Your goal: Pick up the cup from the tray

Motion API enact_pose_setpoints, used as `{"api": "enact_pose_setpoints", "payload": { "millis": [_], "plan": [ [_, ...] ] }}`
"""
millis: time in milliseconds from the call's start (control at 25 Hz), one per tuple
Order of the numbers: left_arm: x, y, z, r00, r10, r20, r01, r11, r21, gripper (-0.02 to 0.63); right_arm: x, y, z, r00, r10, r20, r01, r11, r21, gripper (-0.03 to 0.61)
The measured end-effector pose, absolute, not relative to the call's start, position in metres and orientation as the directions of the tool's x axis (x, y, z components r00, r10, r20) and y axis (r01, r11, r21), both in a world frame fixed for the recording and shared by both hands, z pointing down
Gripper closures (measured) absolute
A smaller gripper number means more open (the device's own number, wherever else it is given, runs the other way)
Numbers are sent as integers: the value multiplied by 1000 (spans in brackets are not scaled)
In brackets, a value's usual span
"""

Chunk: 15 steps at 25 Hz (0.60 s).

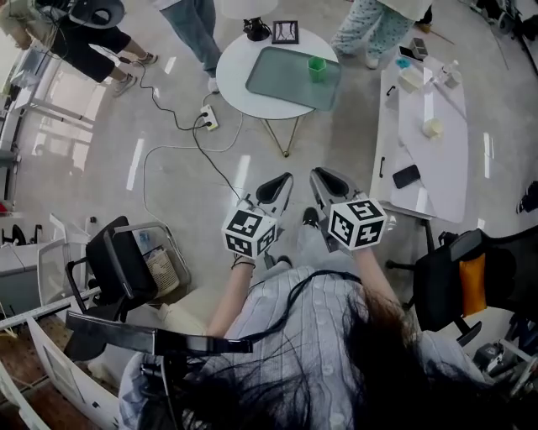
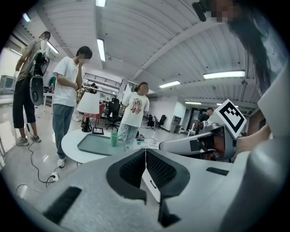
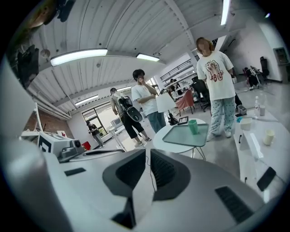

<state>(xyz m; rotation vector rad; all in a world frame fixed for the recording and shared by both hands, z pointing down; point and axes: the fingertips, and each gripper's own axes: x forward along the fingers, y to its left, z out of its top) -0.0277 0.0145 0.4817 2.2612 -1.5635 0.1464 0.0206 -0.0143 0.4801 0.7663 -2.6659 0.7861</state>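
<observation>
The left gripper (image 1: pixel 281 183) and right gripper (image 1: pixel 323 178), jaws closed and empty, were well apart from the tray (image 1: pixel 273 82), and arriving unopened could have knocked over the green cup (image 1: pixel 316 67) on it

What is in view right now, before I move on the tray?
green plastic cup: one, green, upright on the tray's far-right part
rectangular grey-green tray: one, grey-green, on the round table
round white table: one, white, ahead across the floor
black-framed picture: one, black, at the round table's far edge
table lamp: one, black base, beside the picture
long white table: one, white, to the right
black phone: one, black, on the long table
white power strip: one, white, on the floor left of the round table
office chairs: two, black, either side of the person
standing people: three, beyond the round table
left gripper: one, grey, shut, empty
right gripper: one, grey, shut, empty
</observation>
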Motion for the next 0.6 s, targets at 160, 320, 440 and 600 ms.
{"api": "enact_pose_setpoints", "payload": {
  "millis": [160,320,440,600],
  "plan": [
    [-30,-24,479,362,-882,304,-925,-299,234,598,18,-55,481,-837,-397,376,-538,721,-436,529],
    [-31,-58,480,353,-882,313,-930,-294,220,598,17,-89,483,-844,-387,372,-528,724,-444,529],
    [-30,-77,479,348,-882,318,-934,-297,199,598,17,-109,486,-845,-383,375,-526,725,-445,529],
    [-24,-94,481,358,-872,333,-933,-321,162,598,18,-128,494,-842,-377,386,-528,723,-446,529]
  ]
}}
